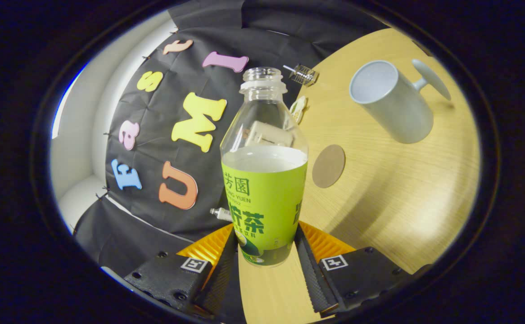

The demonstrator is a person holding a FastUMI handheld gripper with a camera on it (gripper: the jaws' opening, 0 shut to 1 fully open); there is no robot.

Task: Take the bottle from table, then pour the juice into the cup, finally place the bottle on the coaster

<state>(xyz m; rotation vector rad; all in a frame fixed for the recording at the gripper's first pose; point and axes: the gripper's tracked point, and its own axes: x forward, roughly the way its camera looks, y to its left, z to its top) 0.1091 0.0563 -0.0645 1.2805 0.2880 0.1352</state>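
Centre of frame: gripper (pixel 266 252) clamped on the bottle (pixel 263 180), both fingers squeezing the lower label, cap off, liquid up near the shoulder, whole scene tilted. Likely to slop out early if tipped further before reaching the cup (pixel 391 101) at upper right. Coaster (pixel 328 165) just right of the bottle; bare tabletop (pixel 402 198) beyond, tabletop edge close behind the bottle.

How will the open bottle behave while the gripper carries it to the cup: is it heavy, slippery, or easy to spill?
The bottle has no cap, so tipping it early would probably spill. Liquid reaches about the top of its label, so it likely feels fairly heavy. Its clear wall looks like thin plastic and may flex where the fingers press its lower part. The gripper is closed on it.
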